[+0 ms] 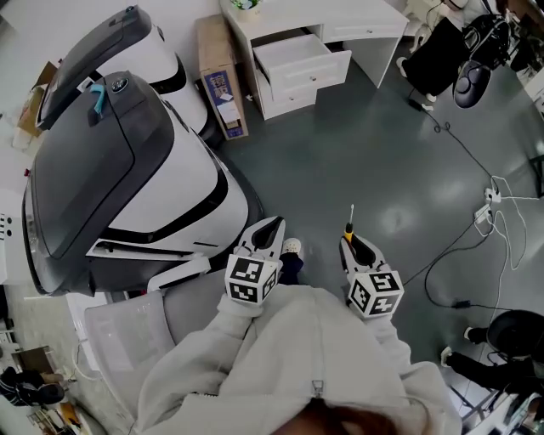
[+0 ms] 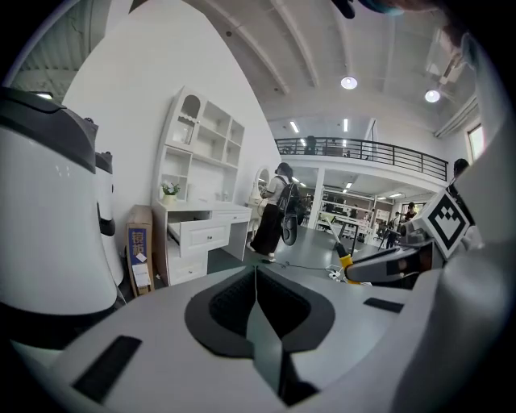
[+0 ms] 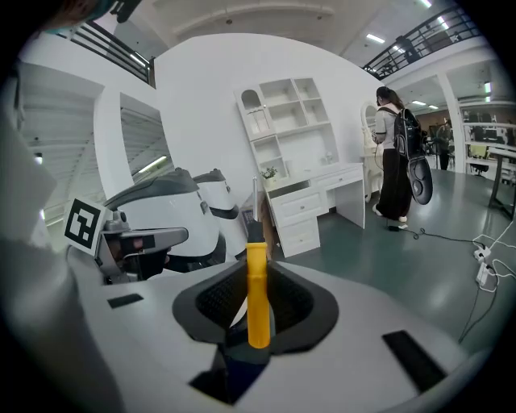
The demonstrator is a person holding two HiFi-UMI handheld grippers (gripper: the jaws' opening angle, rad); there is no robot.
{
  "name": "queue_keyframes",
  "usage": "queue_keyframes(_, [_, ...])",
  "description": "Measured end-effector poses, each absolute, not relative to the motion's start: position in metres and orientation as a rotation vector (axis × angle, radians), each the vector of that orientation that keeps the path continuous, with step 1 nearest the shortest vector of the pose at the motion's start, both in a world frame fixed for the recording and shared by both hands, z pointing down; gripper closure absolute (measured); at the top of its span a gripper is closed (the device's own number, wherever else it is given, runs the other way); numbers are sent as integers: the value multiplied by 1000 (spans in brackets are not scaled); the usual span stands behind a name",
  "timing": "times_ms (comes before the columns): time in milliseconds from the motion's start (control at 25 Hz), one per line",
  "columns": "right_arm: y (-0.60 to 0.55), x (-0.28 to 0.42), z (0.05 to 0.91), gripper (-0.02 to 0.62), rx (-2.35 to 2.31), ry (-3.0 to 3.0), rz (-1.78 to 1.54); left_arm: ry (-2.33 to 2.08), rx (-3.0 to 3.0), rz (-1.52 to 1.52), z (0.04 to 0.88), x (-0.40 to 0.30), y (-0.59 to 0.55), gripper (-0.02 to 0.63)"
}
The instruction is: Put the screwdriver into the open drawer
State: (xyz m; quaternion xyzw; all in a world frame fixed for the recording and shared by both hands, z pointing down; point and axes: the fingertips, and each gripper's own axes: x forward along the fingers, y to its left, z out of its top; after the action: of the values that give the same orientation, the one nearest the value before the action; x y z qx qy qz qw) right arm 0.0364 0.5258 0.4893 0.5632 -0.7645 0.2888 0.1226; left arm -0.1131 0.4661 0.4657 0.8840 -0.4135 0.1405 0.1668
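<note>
**Inspector:** Two claws, one load. The right claw [image 1: 350, 242] is clamped on the yellow handle of the screwdriver [image 3: 257, 300], with the shaft pointing ahead, clear of the pads. The left claw [image 2: 256, 278] is closed on nothing.

**Reviewer:** Reason for that hold?

**Inspector:** My judgement: gripping the handle leaves the thin shaft leading, so it can pass over the drawer's front first. It also keeps the tool in line with the claw rather than across it. The empty claw is alongside on the left, apparently spare, since the drawer [image 1: 316, 75] already stands pulled out of the white worktop [image 1: 340, 19].

**Reviewer:** Tool relative to destination?

**Inspector:** Well apart. It is carried above the grey floor [image 1: 357, 153] at the near side, and the drawer is at the far end.

**Reviewer:** Room to move?

**Inspector:** Open floor lies straight ahead. On the left a large white and grey machine [image 1: 127, 161] crowds the path, and a cardboard box [image 1: 223, 81] stands just beside the worktop's left side. On the right a cable [image 1: 459, 246] trails across the floor, and a person [image 1: 435, 51] stands near the worktop's right end. The drawer's front edge is the one rim to clear. I judge the approach from above unobstructed.
</note>
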Motion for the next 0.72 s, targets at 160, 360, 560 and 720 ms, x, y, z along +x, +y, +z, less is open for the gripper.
queue_keyframes(160, [483, 37, 478, 505, 1657, -2232, 820, -1167, 2538, 385, 456, -111, 421, 586])
queue_keyframes(360, [441, 37, 473, 505, 1662, -2222, 823, -1149, 2551, 381, 449, -109, 380, 586])
queue_keyframes(560, [407, 27, 472, 505, 1651, -2228, 818, -1139, 2550, 375, 449, -116, 344, 586])
queue_keyframes(720, [384, 23, 472, 505, 1647, -2232, 807, -1123, 2562, 380, 451, -118, 325, 586])
